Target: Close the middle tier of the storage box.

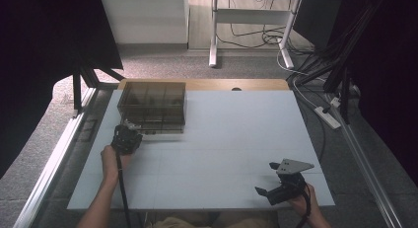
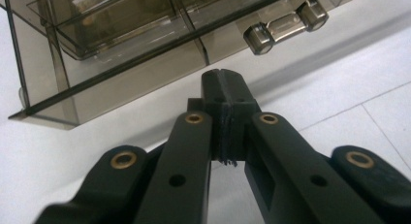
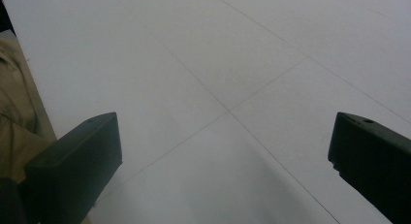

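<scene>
Tabletop [image 1: 222,154] is white, with thin seam lines crossing it, and a wooden edge shows at its far side. Grey carpet, cables and a white stand lie behind it. We see the smoky transparent drawer box [image 1: 153,107] at the far left corner. Our left claw [image 2: 225,95] is pressed together and empty, just before the drawer handle [image 2: 286,26]. Our right claw [image 1: 270,178] stands wide over the bare surface near the front right.
</scene>
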`<state>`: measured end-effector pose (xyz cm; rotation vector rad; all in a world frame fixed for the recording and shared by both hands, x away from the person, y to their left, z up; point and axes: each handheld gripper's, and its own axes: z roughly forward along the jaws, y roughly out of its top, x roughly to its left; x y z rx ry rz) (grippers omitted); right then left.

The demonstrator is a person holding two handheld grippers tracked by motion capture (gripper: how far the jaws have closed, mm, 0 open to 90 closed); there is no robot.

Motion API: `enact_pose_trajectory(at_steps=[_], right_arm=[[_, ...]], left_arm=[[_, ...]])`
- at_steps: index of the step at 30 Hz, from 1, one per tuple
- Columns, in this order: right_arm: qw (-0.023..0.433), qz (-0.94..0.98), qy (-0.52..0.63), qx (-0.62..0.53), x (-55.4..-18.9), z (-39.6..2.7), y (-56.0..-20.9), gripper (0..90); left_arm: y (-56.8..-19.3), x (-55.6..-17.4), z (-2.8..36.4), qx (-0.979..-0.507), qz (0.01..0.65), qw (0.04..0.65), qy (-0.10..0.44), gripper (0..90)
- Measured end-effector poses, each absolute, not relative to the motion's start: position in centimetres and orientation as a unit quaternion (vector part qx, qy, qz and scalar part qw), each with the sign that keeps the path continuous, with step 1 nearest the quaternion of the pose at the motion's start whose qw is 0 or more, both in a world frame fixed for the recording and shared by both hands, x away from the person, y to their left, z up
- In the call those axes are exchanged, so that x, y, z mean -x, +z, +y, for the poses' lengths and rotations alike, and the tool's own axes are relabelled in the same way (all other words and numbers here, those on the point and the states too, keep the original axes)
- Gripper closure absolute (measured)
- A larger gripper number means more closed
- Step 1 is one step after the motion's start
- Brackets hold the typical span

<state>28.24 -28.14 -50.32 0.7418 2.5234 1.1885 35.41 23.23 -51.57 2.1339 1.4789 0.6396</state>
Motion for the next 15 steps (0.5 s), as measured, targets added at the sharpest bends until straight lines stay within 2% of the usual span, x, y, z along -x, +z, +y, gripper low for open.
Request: enact_pose_trajectory(at_steps=[15], right_arm=[[0.127, 0.867, 0.409, -0.256, -28.30, -28.13, -50.33, 0.0]], left_arm=[[-51.42, -35.83, 22.41, -0.774, 0.529, 0.241, 0.249, 90.0]])
